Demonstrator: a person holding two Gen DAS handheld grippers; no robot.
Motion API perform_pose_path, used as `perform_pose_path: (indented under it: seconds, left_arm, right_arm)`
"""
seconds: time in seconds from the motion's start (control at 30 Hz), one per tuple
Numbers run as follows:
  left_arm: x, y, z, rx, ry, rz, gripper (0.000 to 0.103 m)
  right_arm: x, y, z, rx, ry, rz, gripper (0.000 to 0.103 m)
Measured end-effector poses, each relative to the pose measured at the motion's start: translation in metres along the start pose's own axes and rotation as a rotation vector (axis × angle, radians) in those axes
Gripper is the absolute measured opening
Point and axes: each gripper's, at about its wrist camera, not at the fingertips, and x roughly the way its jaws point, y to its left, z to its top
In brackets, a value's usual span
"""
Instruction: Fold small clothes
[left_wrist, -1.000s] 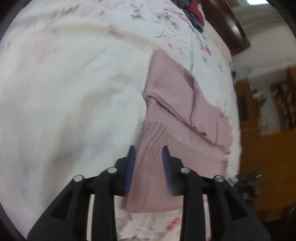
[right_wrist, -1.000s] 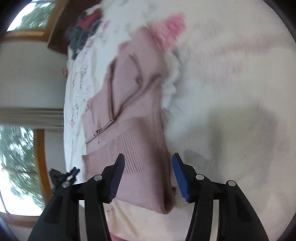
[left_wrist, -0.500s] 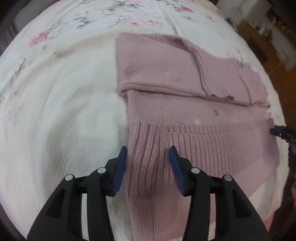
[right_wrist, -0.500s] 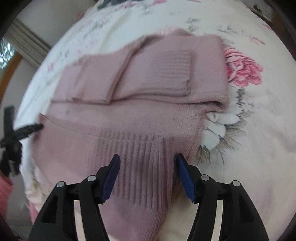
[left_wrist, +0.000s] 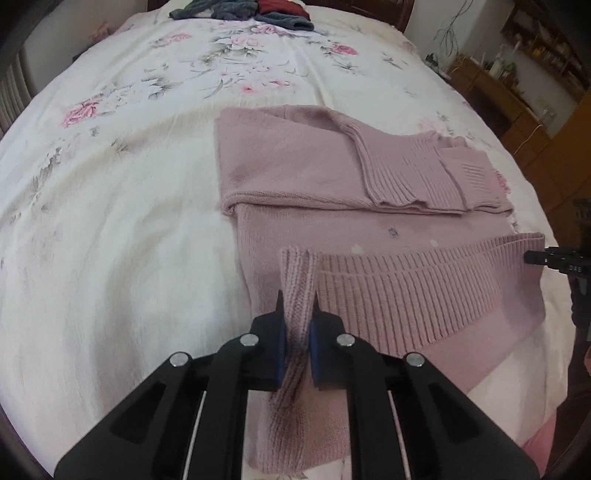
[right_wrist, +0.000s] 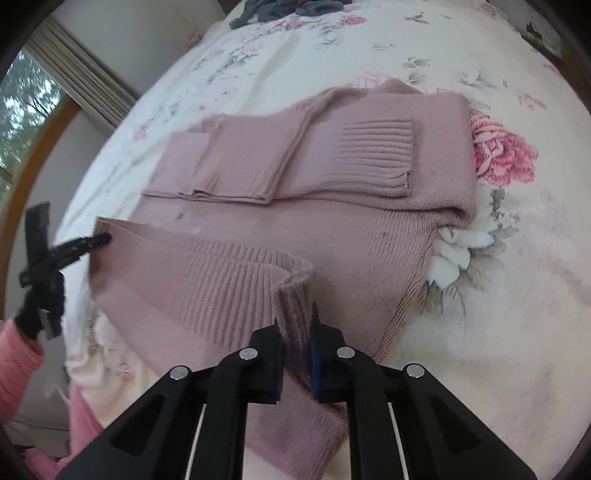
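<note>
A dusty-pink knit sweater (left_wrist: 295, 166) lies flat on the floral bedsheet (left_wrist: 110, 184), both sleeves folded across its chest. My left gripper (left_wrist: 297, 306) is shut on the left corner of the ribbed hem (left_wrist: 406, 291), pinching a raised fold. My right gripper (right_wrist: 295, 314) is shut on the opposite hem corner of the sweater (right_wrist: 332, 229). The hem band (right_wrist: 207, 277) is lifted and curls up between the two. Each gripper shows at the edge of the other's view: the right gripper (left_wrist: 546, 256) and the left gripper (right_wrist: 85, 243).
A pile of dark grey and red clothes (left_wrist: 243, 9) sits at the far end of the bed. Wooden furniture (left_wrist: 517, 96) stands to the right, a window and curtain (right_wrist: 85, 81) to the left. A person's pink sleeve (right_wrist: 14, 369) shows at the near bed edge.
Both grippers stood open over the hem corners half a second ago; now both are shut on the ribbed hem, which has risen off the bed.
</note>
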Motion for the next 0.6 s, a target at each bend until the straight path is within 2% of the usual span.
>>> perform_pose_path:
  seconds: [0.13,0.23,0.37,0.43,0.5,0.6]
  left_arm:
    - [0.021,0.011,0.004,-0.052,0.046,-0.004,0.009]
    - [0.038,0.013,0.007,-0.048,0.095,0.026,0.014]
    - [0.05,0.012,0.012,-0.041,0.115,0.033,0.014]
    - [0.048,0.011,0.012,-0.045,0.109,0.032,0.009]
    - [0.041,0.009,0.009,-0.046,0.088,0.025,0.008]
    - [0.014,0.001,0.006,-0.036,0.014,-0.004,0.008]
  right_arm:
    - [0.014,-0.007,0.004,0.03,0.03,-0.007,0.013]
    - [0.027,-0.013,0.008,0.054,0.055,-0.023,0.024]
    - [0.041,-0.02,0.006,0.077,0.075,-0.008,0.024]
    - [0.038,-0.021,0.004,0.091,0.064,0.007,0.012]
    - [0.026,-0.018,0.0,0.094,0.032,0.034,0.011]
    - [-0.002,-0.009,-0.008,0.077,-0.037,0.081,0.01]
